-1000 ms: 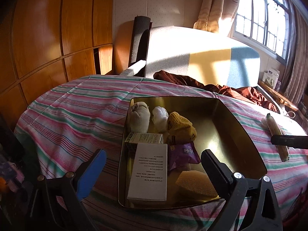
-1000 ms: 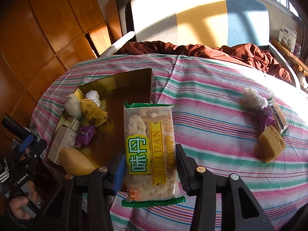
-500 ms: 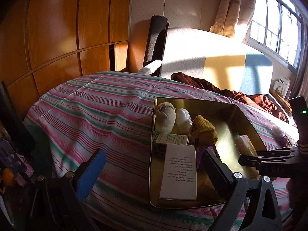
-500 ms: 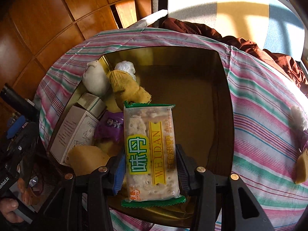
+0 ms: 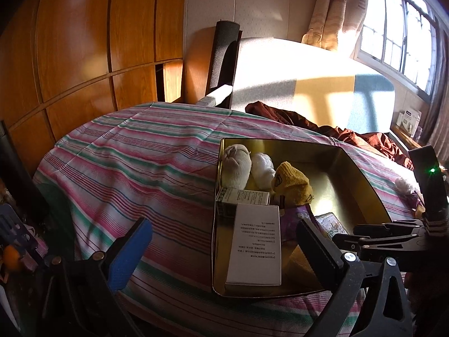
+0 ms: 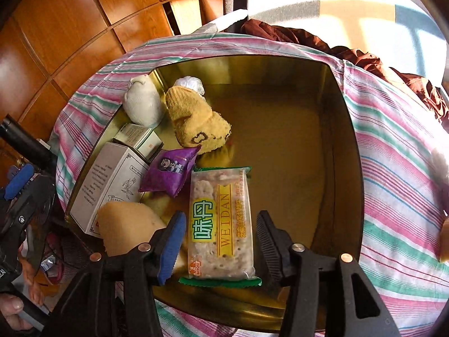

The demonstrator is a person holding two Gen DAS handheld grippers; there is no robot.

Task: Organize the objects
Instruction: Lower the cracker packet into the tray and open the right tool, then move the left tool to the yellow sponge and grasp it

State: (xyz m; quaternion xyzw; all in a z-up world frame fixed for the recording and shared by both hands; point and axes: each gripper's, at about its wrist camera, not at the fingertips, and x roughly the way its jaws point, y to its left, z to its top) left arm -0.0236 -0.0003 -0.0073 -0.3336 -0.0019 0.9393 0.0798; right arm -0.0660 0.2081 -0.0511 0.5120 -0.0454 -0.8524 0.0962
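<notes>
Cracker packet [image 6: 221,221], clear wrap with green ends, reads "WEIDAN" on a yellow strip, Chinese characters on a green patch, small "BANGIU"-like logo at its near end. It sits inside the gold tin tray [image 6: 345,146] near the tray's front edge, between the jaws of the right gripper [image 6: 220,238]; jaws spread, a gap shows on each side of the packet, so not pinching it. Whether the packet fully rests on the tray floor cannot be told.

Left half of tray is crowded: purple snack sachet [image 6: 168,172] touching the packet's far left corner, yellow knit sock [image 6: 196,120] behind it with dark lettering, unreadable. White sock [image 6: 143,101] and a white crinkly bundle [image 6: 190,84] in the far left corner. Small green-white box [image 6: 139,137] and a larger white box [image 6: 109,182] with fine Chinese print and a line drawing along the left wall. Tan sponge-like piece [image 6: 126,230] in the front left corner. Right half of tray floor is bare, open room to the right wall.

Tray stands on the striped pink-green cloth [image 5: 134,163] of the counter, near its front edge. Left gripper [image 5: 224,250] hangs over the front edge beside the tray's left wall, jaws spread wide, holding nothing. Wide free cloth to the left of the tray.
</notes>
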